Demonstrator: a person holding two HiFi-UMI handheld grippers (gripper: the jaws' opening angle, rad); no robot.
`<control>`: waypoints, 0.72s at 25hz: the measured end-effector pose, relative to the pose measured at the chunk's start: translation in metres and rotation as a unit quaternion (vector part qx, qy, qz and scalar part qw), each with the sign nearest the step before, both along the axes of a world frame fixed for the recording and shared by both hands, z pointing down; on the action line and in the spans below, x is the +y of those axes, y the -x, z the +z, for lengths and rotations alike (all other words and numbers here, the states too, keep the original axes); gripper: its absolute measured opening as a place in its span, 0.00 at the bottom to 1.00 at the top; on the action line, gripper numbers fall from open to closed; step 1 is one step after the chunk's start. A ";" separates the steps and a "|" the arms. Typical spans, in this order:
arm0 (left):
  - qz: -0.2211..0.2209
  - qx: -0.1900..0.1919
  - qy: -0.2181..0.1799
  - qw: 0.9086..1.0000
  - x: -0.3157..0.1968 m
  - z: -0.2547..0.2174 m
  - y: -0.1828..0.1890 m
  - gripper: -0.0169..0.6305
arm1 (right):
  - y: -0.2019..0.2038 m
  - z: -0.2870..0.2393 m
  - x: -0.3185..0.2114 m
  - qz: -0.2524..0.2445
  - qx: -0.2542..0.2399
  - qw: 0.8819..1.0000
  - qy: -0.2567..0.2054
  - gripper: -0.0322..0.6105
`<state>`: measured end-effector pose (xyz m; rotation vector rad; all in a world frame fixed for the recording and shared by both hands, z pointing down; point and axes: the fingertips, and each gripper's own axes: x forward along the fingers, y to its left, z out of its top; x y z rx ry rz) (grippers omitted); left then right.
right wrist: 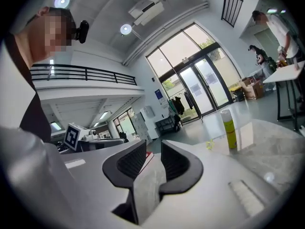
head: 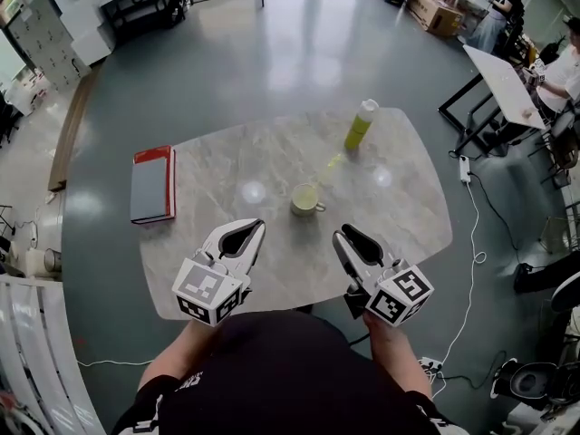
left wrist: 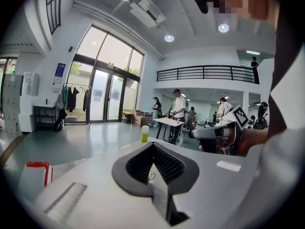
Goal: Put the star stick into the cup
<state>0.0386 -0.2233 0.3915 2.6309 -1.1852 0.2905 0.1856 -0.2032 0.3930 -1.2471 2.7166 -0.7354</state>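
- Nearest, the left gripper (head: 257,227) is hovering closed, empty.
- Beside it, the right gripper (head: 343,235) is hovering, jaws narrowly apart, empty.
- Beyond the cup (head: 305,198), the star stick (head: 331,163) is lying on the table (head: 227,179).

Your head camera looks steeply down on the table (head: 272,152) from its near edge. Each gripper camera rides close behind its own jaws, looking almost level toward the far side, and all three views share the yellow bottle (head: 361,125).
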 end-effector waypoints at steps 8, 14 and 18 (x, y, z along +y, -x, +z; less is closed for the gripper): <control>-0.002 0.000 -0.018 1.000 0.014 -0.016 0.008 0.03 | 0.018 -0.025 0.019 -0.031 0.010 0.999 -0.033 0.11; -0.004 0.011 -0.029 0.999 0.019 -0.032 0.011 0.03 | 0.026 -0.047 0.029 -0.049 0.024 0.996 -0.074 0.07; -0.008 0.009 -0.037 0.999 0.021 -0.037 0.015 0.03 | 0.021 -0.057 0.032 -0.041 0.035 0.993 -0.101 0.07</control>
